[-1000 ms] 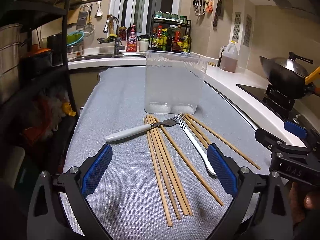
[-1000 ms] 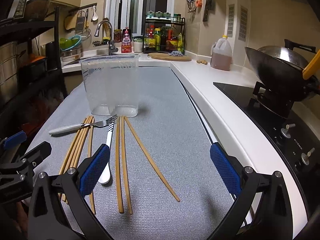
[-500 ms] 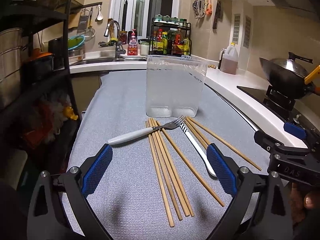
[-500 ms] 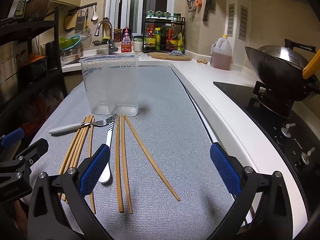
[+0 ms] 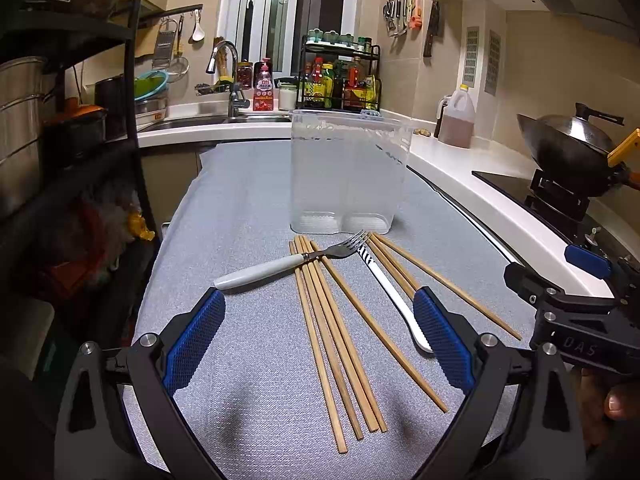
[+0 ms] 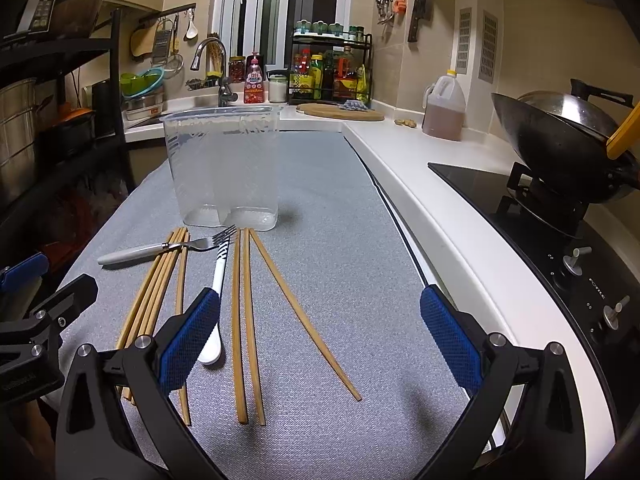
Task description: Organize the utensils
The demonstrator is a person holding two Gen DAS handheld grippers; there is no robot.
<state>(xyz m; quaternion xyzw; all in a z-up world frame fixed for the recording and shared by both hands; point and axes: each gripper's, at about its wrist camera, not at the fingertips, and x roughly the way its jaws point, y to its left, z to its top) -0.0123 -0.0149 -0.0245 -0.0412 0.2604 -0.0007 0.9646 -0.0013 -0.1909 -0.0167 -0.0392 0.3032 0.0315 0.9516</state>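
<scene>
Two blue fingers of the left gripper stand wide apart, empty; one hides the knife handle's end. Chopsticks lie between them, slightly farther ahead than before. Right view unchanged: right gripper spread, empty; left finger covers knife handle, container beyond on worktop.
</scene>
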